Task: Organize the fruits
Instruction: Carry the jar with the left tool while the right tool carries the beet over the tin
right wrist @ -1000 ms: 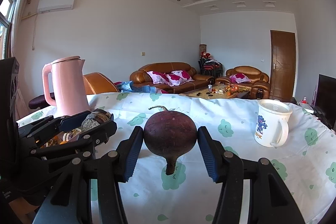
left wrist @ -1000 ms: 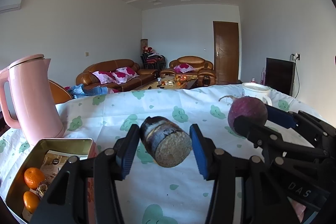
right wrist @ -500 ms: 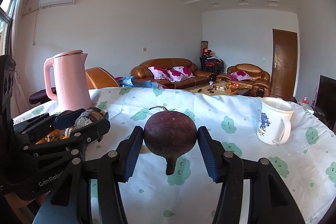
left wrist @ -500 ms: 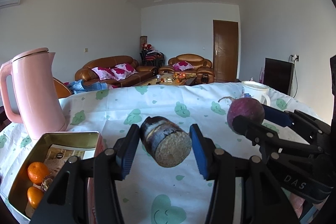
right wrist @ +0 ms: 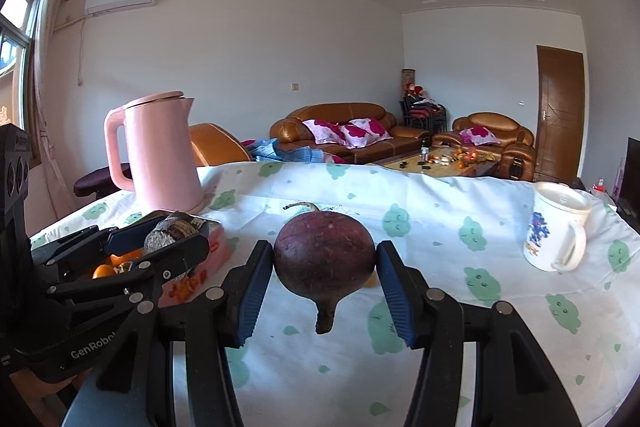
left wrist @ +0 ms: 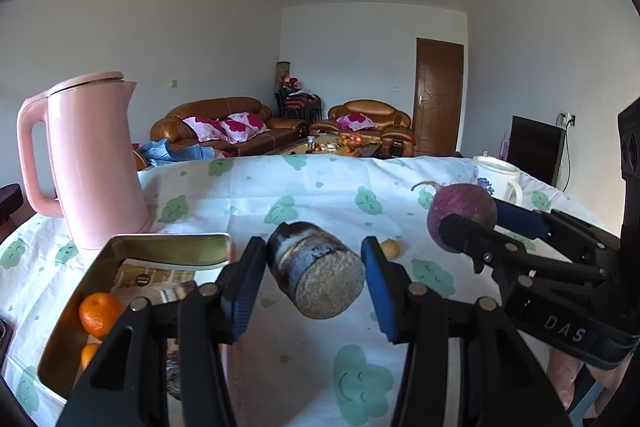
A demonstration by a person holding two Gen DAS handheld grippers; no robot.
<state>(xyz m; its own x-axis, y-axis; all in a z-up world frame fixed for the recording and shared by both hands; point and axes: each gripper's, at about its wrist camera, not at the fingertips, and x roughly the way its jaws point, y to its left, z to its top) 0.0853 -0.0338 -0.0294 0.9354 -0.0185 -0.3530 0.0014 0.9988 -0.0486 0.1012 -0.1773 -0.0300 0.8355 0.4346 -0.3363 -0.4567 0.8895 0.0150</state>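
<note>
My left gripper [left wrist: 314, 279] is shut on a dark cut sugarcane piece [left wrist: 316, 269], held above the cloth just right of a gold tin [left wrist: 160, 247]. The tin holds two oranges [left wrist: 100, 313] and paper packets. My right gripper [right wrist: 324, 283] is shut on a dark purple round root [right wrist: 324, 259] with a tail, held above the table; it also shows in the left wrist view [left wrist: 460, 213]. A small yellow fruit [left wrist: 389, 248] lies on the cloth between the two grippers.
A pink kettle [left wrist: 86, 159] stands behind the tin at the left. A white mug [right wrist: 558, 227] stands at the right. The table [right wrist: 440, 227] has a white cloth with green cloud prints. Sofas and a door are far behind.
Both grippers have tilted down and moved a little lower over the table, still holding their items. The tin and kettle now sit more to the right in the left view.
</note>
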